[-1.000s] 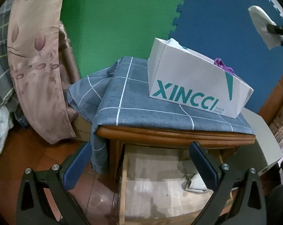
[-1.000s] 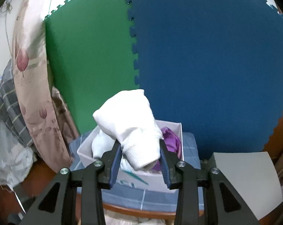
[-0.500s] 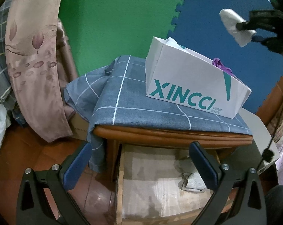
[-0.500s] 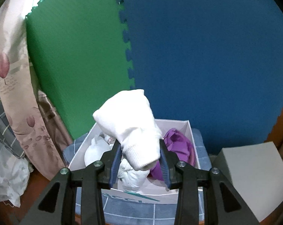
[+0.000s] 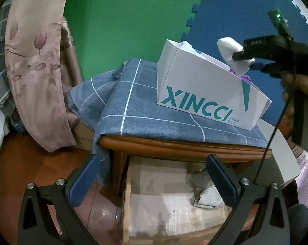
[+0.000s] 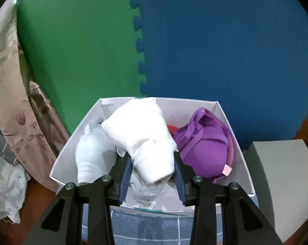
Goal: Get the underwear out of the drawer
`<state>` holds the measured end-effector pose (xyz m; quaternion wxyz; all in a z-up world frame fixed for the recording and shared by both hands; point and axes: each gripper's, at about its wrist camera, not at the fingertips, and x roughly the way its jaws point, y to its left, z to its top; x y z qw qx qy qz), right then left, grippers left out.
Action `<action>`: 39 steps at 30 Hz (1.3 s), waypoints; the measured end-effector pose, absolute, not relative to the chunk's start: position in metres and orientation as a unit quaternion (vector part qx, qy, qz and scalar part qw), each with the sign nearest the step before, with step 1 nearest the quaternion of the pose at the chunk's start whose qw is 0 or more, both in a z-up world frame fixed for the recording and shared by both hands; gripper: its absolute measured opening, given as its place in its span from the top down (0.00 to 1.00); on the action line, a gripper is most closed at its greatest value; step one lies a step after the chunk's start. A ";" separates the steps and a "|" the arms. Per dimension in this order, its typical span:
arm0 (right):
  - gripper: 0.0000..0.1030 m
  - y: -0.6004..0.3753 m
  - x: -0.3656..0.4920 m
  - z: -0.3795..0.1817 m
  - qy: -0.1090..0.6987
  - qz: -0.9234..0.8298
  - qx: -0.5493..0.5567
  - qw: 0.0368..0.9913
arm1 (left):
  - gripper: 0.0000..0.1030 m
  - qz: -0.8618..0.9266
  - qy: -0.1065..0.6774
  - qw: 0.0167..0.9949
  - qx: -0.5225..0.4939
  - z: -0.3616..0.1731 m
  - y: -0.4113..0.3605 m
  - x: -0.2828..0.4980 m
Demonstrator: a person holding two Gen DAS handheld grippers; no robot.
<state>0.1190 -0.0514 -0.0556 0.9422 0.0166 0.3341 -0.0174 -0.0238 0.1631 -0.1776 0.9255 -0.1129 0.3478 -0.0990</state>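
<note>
Above the white box [image 6: 238,143], a rolled white ribbed-cuff underwear [image 6: 145,138] in the right tool [image 6: 152,176].

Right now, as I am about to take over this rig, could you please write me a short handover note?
Right gripper: shut on a rolled white garment, held over the open white box on the cloth-covered nightstand.
Left gripper: open and empty, aimed at the open drawer below.
Done: a purple piece and pale items already lie in the box.
Left: release the white garment into the box, then fetch the crumpled light cloth still lying in the drawer's right side.
</note>
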 end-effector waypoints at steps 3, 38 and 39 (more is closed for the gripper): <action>0.63 -0.052 0.127 -0.067 0.344 -0.022 0.022 0.938 | 0.01 -0.102 0.349 0.925 -0.113 -0.178 0.162 -0.024; 0.60 -0.053 0.155 -0.102 0.389 -0.031 0.025 0.921 | 0.01 -0.116 0.373 0.914 -0.110 -0.187 0.153 -0.022; 0.60 -0.053 0.155 -0.102 0.388 -0.031 0.025 0.921 | 0.01 -0.117 0.374 0.914 -0.110 -0.186 0.153 -0.022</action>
